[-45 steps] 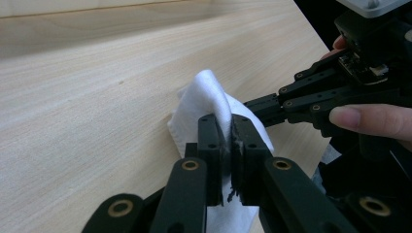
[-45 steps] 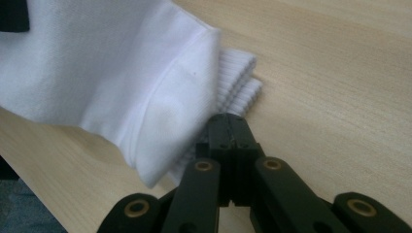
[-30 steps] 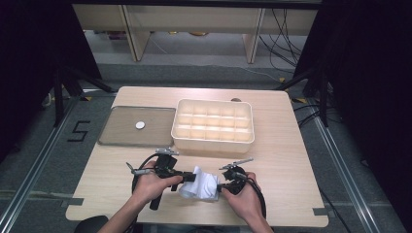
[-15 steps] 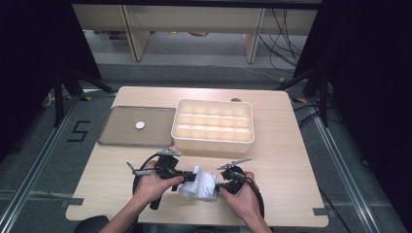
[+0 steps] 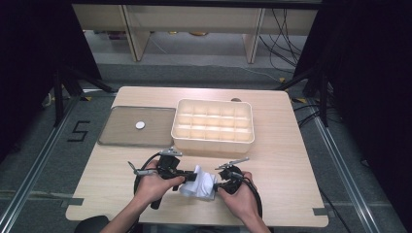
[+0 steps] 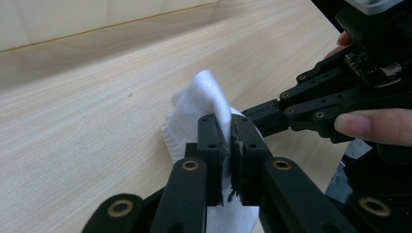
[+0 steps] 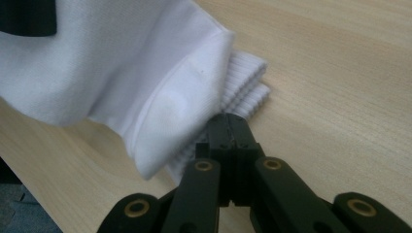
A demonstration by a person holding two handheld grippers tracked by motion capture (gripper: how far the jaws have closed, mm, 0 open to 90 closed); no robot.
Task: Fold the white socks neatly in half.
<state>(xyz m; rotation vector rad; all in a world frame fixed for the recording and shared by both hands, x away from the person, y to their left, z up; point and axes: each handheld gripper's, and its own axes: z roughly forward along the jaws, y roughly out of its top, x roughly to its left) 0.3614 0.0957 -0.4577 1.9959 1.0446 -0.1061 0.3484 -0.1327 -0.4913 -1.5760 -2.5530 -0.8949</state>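
A white sock [image 5: 201, 184] lies bunched near the table's front edge, between my two grippers. My left gripper [image 5: 191, 176] is shut on an upright fold of it [image 6: 206, 94], the cloth pinched between its pads [image 6: 228, 128]. From the other side, my right gripper [image 5: 218, 185] points at the sock with its jaws together. Its tips [image 7: 228, 119] touch the ribbed cuff [image 7: 245, 82], and a smooth fold [image 7: 121, 63] hangs over to their left. Whether a layer is pinched there I cannot tell. The right gripper's tips [image 6: 252, 112] also meet the cloth just behind my left jaws.
A cream box [image 5: 214, 141] divided into several compartments stands at the table's middle back. To its left lies a flat grey tray [image 5: 116, 138] with a small white disc [image 5: 140, 125] on it. Bare wood stretches to the right of my hands.
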